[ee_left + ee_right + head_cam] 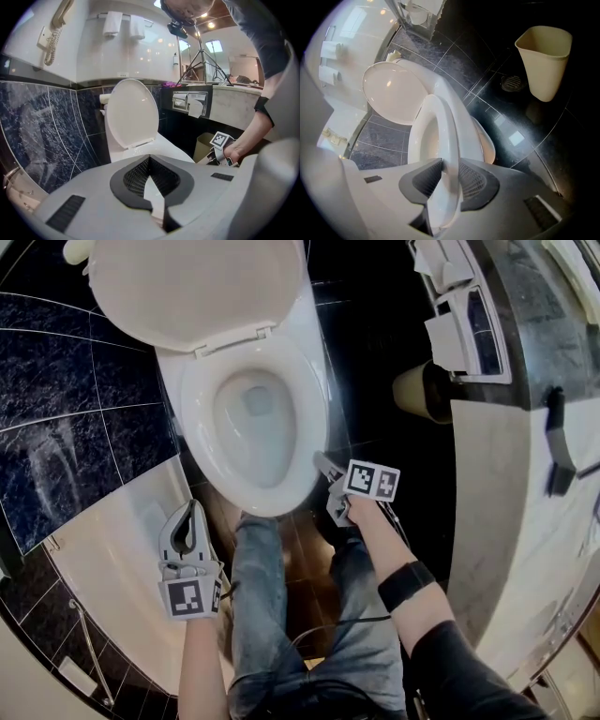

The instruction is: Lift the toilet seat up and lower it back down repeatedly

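lid [187,287]: top cut by frame edge | bin [419,390]: half behind counter [502,484] | wall phone [58,21]: top cut off

This is a bathroom, likely a hotel's. A white ceramic toilet [314,334] with an oval white seat [197,418] and a raised lid [187,287] stands against glossy dark marbled wall tiles [42,126]. A cream wall telephone handset with a coiled cord [58,23] hangs above them. Folded white towels [112,23] sit on a rail. A recessed paper holder [187,101] is fitted near the pale marble counter [234,108]. A beige plastic waste bin [544,61] stands beside a round floor drain [513,83].
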`<state>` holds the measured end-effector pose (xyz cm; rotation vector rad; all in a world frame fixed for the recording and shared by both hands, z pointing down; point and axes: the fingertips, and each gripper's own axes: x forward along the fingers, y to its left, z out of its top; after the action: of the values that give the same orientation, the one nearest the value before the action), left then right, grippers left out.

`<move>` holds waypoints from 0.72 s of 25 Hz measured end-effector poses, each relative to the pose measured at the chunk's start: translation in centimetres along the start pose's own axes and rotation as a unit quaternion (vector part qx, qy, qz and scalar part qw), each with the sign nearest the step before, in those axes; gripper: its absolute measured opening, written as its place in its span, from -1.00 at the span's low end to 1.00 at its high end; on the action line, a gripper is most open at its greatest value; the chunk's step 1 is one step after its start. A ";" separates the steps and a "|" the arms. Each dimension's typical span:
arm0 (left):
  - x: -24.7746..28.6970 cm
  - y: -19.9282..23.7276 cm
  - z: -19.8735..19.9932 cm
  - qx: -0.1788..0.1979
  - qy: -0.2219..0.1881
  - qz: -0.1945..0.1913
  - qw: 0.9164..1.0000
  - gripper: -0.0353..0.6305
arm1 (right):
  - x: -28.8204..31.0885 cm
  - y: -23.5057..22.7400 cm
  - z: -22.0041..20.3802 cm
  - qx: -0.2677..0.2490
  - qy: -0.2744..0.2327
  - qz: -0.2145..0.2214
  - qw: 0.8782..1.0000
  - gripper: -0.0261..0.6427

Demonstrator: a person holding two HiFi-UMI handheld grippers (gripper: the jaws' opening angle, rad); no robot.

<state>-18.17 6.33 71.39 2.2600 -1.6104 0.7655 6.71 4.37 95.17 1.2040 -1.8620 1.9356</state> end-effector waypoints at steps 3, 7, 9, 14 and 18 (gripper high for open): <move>-0.1 -0.3 -0.3 -0.001 0.002 -0.002 1.000 -0.89 | 0.0 -0.1 0.0 0.011 0.001 0.000 1.000 -0.56; -0.3 -0.7 -0.6 0.000 0.007 -0.005 1.000 -0.89 | -0.2 0.0 0.1 0.021 0.004 -0.003 1.000 -0.56; -0.4 -0.9 -0.8 0.006 0.008 -0.007 1.000 -0.89 | -0.5 0.3 0.2 0.034 0.002 0.005 0.999 -0.56; -0.5 -1.7 -0.2 -0.030 0.025 -0.006 0.999 -0.89 | -1.6 1.9 0.4 0.028 0.013 0.016 0.999 -0.57; -1.4 -2.4 -0.1 -0.038 0.038 -0.010 0.999 -0.89 | -3.0 3.5 0.9 0.029 0.020 0.021 0.999 -0.58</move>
<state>-16.28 8.36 70.94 2.1643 -1.5536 0.7621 6.75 4.04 90.51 1.1426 -1.8395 2.0333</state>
